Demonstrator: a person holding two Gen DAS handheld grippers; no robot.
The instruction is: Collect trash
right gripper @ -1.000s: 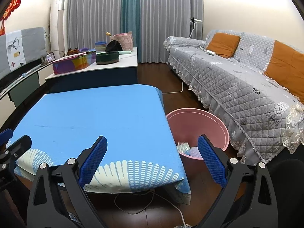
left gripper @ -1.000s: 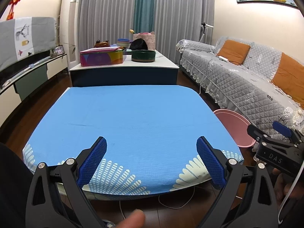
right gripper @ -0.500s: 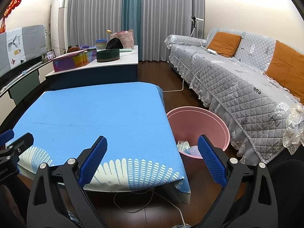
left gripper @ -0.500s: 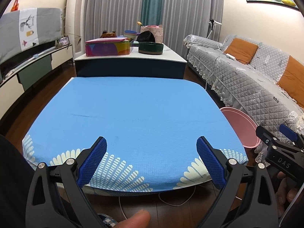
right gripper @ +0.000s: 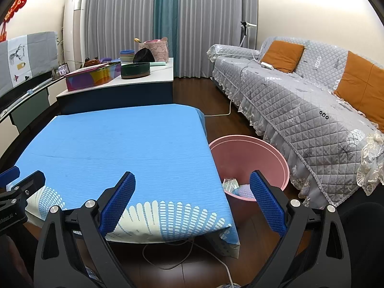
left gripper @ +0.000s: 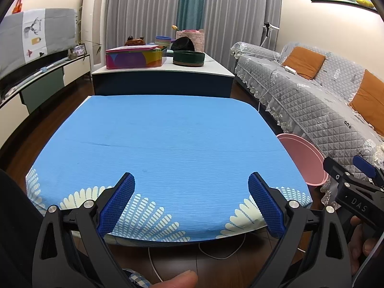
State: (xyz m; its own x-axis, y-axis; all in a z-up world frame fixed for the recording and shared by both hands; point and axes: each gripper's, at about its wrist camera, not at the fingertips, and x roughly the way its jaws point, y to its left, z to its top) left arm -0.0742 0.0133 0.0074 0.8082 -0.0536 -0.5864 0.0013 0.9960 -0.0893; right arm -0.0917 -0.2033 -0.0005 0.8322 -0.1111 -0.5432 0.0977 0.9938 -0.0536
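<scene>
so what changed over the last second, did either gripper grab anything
Nothing was taken or let go. Both the left gripper and the right gripper stayed open and empty. Their views shifted slightly, as if they lifted or tilted a little. The blue tablecloth remains bare, and the pink bin sits in place with trash inside.

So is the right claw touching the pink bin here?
Apart. In the right wrist view the right claw hangs open, holding nothing, above and short of the pink bin, which stands on the floor beside the blue-covered table.
</scene>
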